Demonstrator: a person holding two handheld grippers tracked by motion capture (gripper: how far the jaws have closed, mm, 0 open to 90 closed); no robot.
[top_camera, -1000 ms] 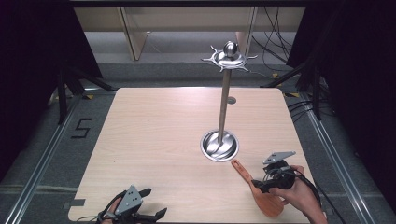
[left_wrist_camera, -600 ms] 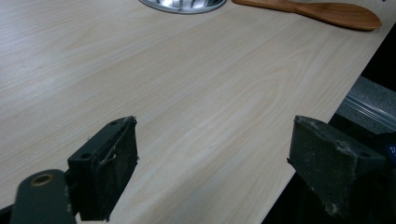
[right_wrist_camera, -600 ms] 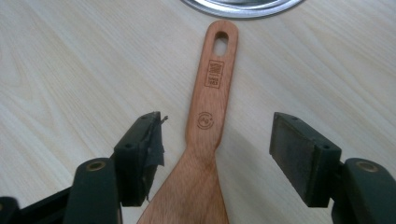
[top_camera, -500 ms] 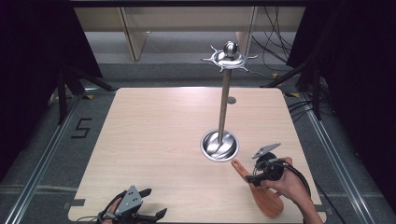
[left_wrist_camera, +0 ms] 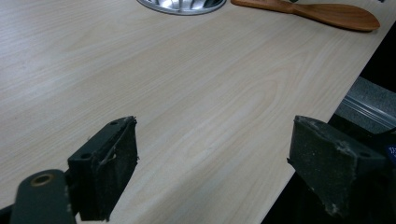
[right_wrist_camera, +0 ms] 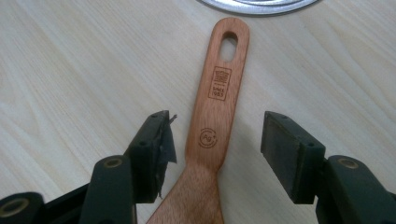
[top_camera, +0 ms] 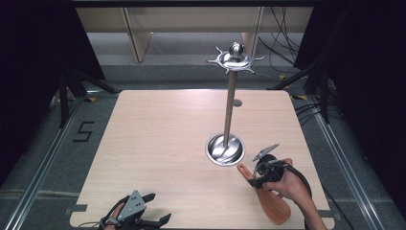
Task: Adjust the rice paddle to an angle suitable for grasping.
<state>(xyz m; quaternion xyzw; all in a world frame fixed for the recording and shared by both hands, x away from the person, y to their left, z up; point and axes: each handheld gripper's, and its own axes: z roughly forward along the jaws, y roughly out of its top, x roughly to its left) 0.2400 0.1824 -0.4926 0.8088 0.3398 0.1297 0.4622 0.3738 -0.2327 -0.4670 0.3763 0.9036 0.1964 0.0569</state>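
My right gripper (right_wrist_camera: 215, 154) has its jaws spread wide and straddling the handle of the wooden spatula (right_wrist_camera: 215, 107). One pad sits on either side of the neck, where the handle begins to widen toward the blade, and neither pad touches the wood. I judge that spot is chosen because the narrow, flat-sided handle gives the pads parallel faces to close on. The blade would be too broad for them.

From the high view, the spatula (top_camera: 265, 194) lies flat on the table (top_camera: 158, 143) at about 5 o'clock from the table's centre. Its handle points up toward 11 o'clock and its blade trails back toward the near right corner. The handle's hanging slot (right_wrist_camera: 229, 45) sits just short of the round steel base (top_camera: 225, 149) of the stand, close beside it, though I can't tell if they touch. Lying that way, the slotted end faces the stand.

The stand's pole (top_camera: 230, 108) rises from that base at roughly 3 o'clock from the table's centre and carries a crown of hooks (top_camera: 234, 61) at the top. My guess is the slot is meant for one of those hooks, which would explain gripping low on the handle and leaving the slot free.

My left gripper (top_camera: 136, 215) rests at the near edge around 6 o'clock. Its jaws are spread over bare table and hold nothing, well apart from the spatula. I take it to be parked out of the way.
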